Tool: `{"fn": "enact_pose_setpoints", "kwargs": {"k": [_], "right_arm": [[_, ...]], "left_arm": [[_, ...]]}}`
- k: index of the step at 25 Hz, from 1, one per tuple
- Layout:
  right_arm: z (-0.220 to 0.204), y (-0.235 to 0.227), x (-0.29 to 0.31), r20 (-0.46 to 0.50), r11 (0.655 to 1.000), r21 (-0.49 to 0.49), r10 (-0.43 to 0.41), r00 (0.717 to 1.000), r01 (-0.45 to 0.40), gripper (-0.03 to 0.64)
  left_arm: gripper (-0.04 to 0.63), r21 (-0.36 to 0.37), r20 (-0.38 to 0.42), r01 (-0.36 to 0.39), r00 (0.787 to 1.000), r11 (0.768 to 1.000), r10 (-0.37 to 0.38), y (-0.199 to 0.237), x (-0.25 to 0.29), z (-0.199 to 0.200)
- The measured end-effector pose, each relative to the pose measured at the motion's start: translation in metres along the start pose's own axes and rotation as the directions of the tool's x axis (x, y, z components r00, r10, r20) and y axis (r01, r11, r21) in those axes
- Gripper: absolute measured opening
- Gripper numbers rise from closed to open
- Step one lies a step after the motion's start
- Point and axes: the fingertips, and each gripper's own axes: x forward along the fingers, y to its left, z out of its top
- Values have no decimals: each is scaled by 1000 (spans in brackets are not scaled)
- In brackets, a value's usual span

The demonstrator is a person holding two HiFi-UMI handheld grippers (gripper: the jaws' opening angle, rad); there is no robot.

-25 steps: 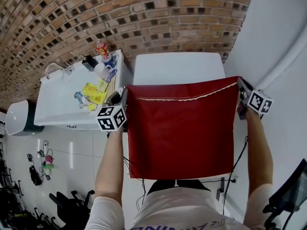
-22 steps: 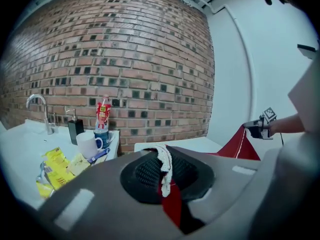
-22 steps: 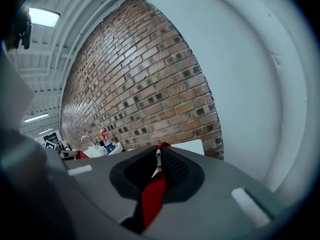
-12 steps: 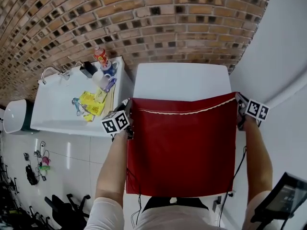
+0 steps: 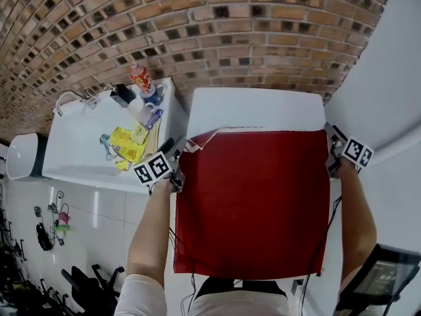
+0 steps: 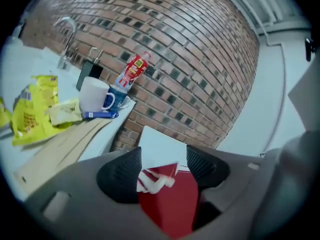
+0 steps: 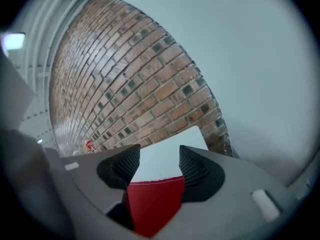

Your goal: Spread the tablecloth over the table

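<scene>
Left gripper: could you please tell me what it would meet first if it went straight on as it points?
Probably the red tablecloth, whose corner lies between the left gripper's opening jaws; beyond it, the white table.

White short-sleeved shirt [image 5: 237, 307]; loose sleeves [image 5: 139, 293] ending above elbows; forearms [image 5: 152, 229] bare

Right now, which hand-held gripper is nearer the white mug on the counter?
Left. The left hand-held gripper is at the tablecloth's edge beside the counter bearing the white mug; the right hand-held gripper is across the table. Both jaws are opening, cloth between them.
</scene>
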Motion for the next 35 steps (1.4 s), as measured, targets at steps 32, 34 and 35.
{"fn": "enact_pose_setpoints", "kwargs": {"k": [32, 34, 35], "right_arm": [[-60, 215, -292, 230, 847, -528, 83, 970, 53, 6], [-57, 222, -306, 242, 844, -534, 85, 967, 60, 5], [-57, 223, -313, 244, 841, -538, 81, 966, 66, 5]], "left_arm": [[5, 473, 163, -109, 986, 874, 35, -160, -283, -29], [5, 471, 179, -105, 984, 876, 22, -170, -297, -26], [5, 465, 186, -100, 982, 880, 13, -175, -304, -26]]}}
